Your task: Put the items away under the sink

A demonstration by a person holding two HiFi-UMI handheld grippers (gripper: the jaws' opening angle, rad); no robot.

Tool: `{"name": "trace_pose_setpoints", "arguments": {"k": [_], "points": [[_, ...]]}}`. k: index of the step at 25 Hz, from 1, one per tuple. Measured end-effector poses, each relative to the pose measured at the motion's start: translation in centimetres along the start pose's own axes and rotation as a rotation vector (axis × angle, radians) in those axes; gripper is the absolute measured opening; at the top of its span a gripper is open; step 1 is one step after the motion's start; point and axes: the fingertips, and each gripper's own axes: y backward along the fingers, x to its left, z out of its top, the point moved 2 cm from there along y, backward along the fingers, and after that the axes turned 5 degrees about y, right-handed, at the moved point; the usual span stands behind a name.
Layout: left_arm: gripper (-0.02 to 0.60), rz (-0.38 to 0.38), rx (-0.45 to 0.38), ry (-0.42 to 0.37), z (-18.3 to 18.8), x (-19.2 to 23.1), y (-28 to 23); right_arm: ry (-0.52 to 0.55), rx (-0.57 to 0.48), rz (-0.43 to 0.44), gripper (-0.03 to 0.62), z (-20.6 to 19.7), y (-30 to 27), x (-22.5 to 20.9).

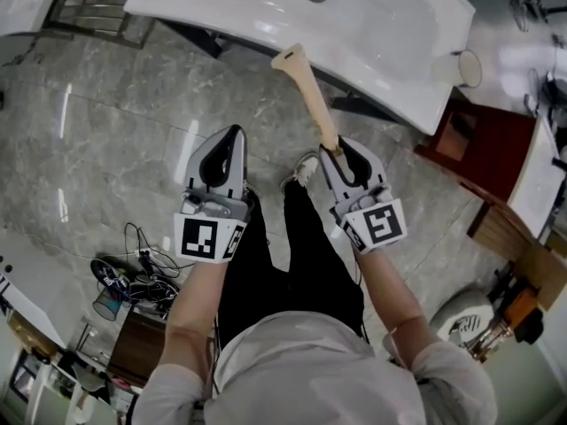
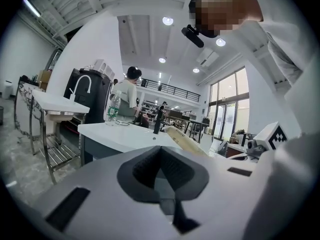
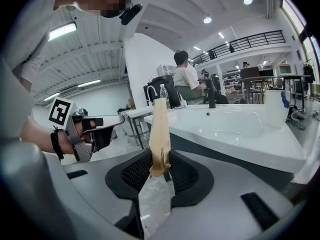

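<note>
The person stood facing the white sink (image 1: 390, 34) with a gripper in each hand, both held short of its front edge.

Right gripper (image 1: 340, 149): clamped on a tan stick (image 1: 312, 96). The jaws pinched its lower end, and the stick rose from them at a slant towards the sink. Its wider, T-shaped head met the sink's front edge in the head view, but whether it touched the edge could not be told. In the right gripper view the pads pressed on both flat sides of the stick, and grey marble floor (image 1: 106, 131) showed through the gap beneath it.

Left gripper (image 1: 233, 135): held about as far short of the sink as the right one, on its left. Its jaws were drawn together with nothing between them.

Surroundings, placed from the sink:
- A black tap (image 3: 212, 98) stood at the sink's far side.
- A clear bottle (image 2: 114, 110) stood near the sink's far left end. Whether it rested on the sink could not be told.
- Beyond the sink a second person (image 3: 186, 79) sat with their back turned.
- A red-brown cabinet (image 1: 483, 149) stood just beside the sink's right end.
- A tangle of black cables (image 1: 133, 268) lay on the floor, well apart from the sink on the near left.
</note>
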Motion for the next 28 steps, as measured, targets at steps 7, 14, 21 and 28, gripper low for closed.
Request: {"name": "trace_pose_setpoints", "arguments": {"k": [7,14,21,28], "points": [[0.003,0.017,-0.003,-0.008,-1.4,1.9,0.3,0.004,0.015,0.01,0.129,-1.9,-1.4,0.9],[0.003,0.048,0.015,0.004,-3.1,3.8,0.9,0.001,0.046,-0.003,0.129,-4.3,-1.8,0.7],[0.003,0.061,0.02,0.003,-3.4,5.0,1.2,0.005,0.071,-0.006,0.129,-5.9,-2.3,0.7],[0.003,0.064,0.044,0.015,-5.4,6.4,1.5,-0.024,0.095,-0.019,0.128,-8.5,-3.6,1.1]]}}
